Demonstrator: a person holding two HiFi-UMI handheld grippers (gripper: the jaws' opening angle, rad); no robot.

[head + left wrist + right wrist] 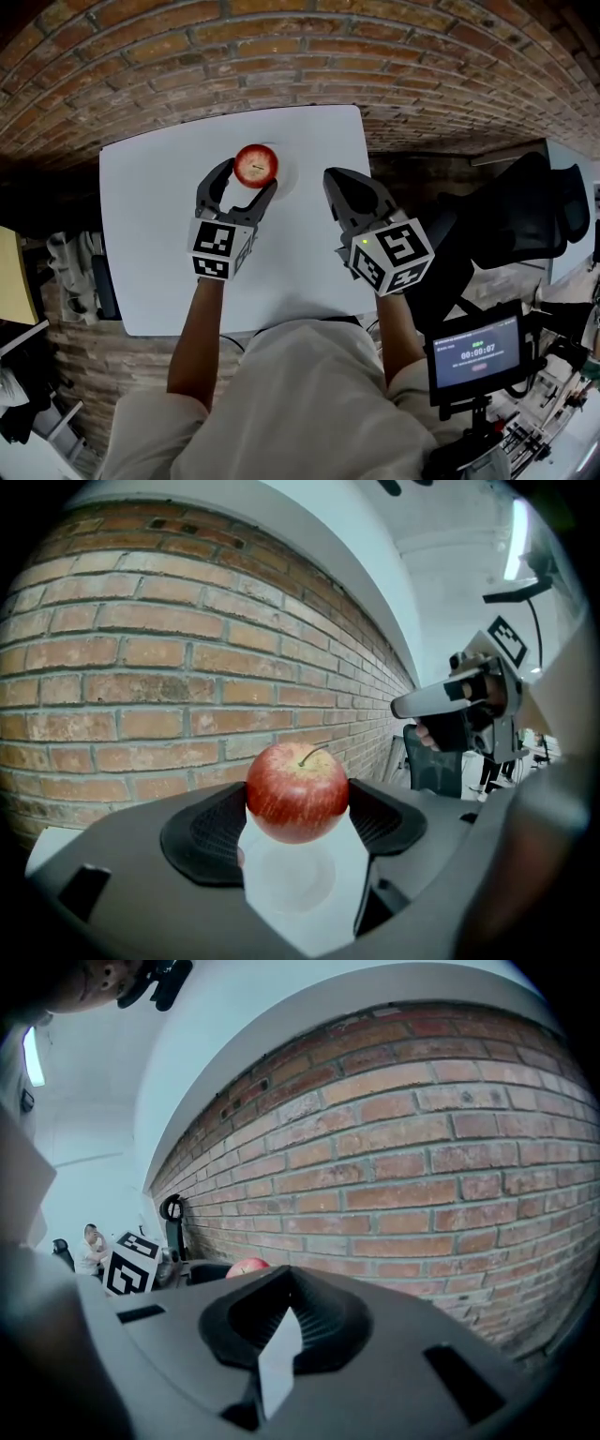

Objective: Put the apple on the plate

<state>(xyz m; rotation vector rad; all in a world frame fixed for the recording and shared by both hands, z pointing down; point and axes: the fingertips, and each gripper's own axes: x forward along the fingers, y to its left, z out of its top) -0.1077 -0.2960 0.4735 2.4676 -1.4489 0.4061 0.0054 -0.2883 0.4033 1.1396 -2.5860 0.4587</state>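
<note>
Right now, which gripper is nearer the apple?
Left. The left gripper has the apple between its fingers, touching both. The right gripper sits apart, off to the apple's right, closed and empty.

The apple (255, 164) lies between the left gripper's (251, 176) jaws, over the plate (289, 178) at the table's (150, 281) far middle. The right gripper (332, 176) is just right of the plate, and the brick wall (281, 56) stands beyond.

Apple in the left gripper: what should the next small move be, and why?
Probably lower the left gripper a little and open it. It is shut on the apple, directly over the white plate, and I cannot tell whether the apple rests on it yet.
</note>
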